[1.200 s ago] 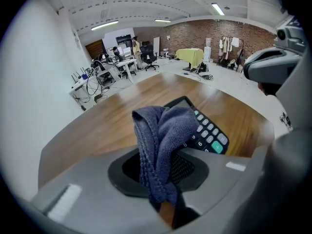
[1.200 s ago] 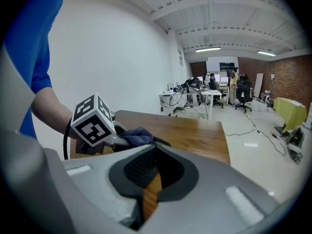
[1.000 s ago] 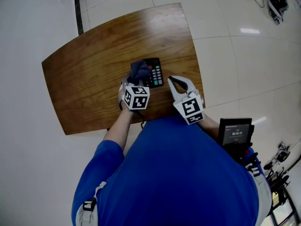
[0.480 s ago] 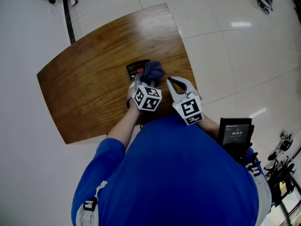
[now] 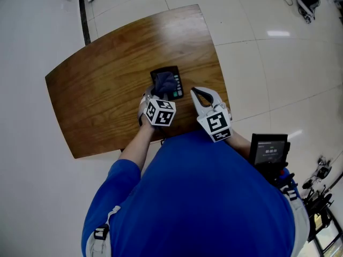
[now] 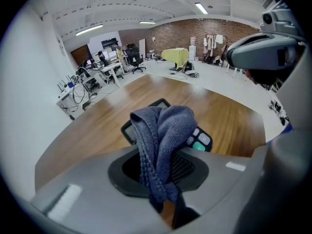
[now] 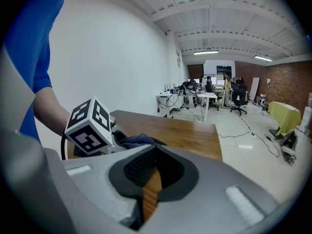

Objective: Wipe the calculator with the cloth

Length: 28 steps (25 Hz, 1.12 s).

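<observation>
On the wooden table (image 5: 102, 84), near the edge closest to me, the calculator (image 5: 179, 86) lies directly ahead of my left gripper (image 5: 156, 96), and that is the relation the wiping stroke depends on. The left gripper's jaws are clamped on the dark blue cloth (image 6: 163, 128). In the left gripper view its bunched free end hangs forward over the calculator's (image 6: 201, 140) middle, leaving the display end showing beyond it and a few keys showing to the right. From the head view the cloth (image 5: 164, 83) seems to rest on the calculator's face, though I cannot be sure it is pressing down. The calculator's long axis seems to run away from me, roughly in line with the left jaws and a little skewed, so I judge a push-and-pull along that line would cover it best. My right gripper (image 5: 198, 92) sits just beside the calculator's right edge, jaws together with nothing between them; in its own view only the table's wood shows through the narrow slot. It is near enough to steady the calculator if the cloth drags it.
</observation>
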### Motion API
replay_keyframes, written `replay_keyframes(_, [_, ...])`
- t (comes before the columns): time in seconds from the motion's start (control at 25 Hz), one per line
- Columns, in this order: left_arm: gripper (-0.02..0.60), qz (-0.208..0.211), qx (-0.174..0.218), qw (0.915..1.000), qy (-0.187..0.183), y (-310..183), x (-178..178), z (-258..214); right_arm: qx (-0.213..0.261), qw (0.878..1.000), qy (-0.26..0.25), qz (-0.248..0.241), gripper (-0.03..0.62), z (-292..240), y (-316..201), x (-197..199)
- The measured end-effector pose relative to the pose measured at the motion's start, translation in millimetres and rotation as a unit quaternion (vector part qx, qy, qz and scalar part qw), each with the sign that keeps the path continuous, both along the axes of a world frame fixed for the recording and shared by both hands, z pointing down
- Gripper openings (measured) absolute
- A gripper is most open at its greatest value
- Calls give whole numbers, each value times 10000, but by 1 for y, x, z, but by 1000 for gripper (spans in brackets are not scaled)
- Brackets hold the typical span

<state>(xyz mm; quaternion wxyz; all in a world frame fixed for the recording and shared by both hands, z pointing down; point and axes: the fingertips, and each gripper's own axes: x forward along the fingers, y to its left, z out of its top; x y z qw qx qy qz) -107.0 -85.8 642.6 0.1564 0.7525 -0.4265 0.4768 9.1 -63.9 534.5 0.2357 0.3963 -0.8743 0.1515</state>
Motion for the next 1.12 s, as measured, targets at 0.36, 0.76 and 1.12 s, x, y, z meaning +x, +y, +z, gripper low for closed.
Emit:
replay_keyframes(0.36, [87,-246,-96,9994,-234,8,-37,2,-1,10000,-39,-40,3,-3,-1,-7])
replay_keyframes(0.76, [87,811,56,9967,47,-8,43,-5,-10,9995,16,307,3,1,-10,13])
replay_keyframes(1.12, [86,975,-96,9952,55,-6,55,12,-27,9992,75,404,3,7,-10,22])
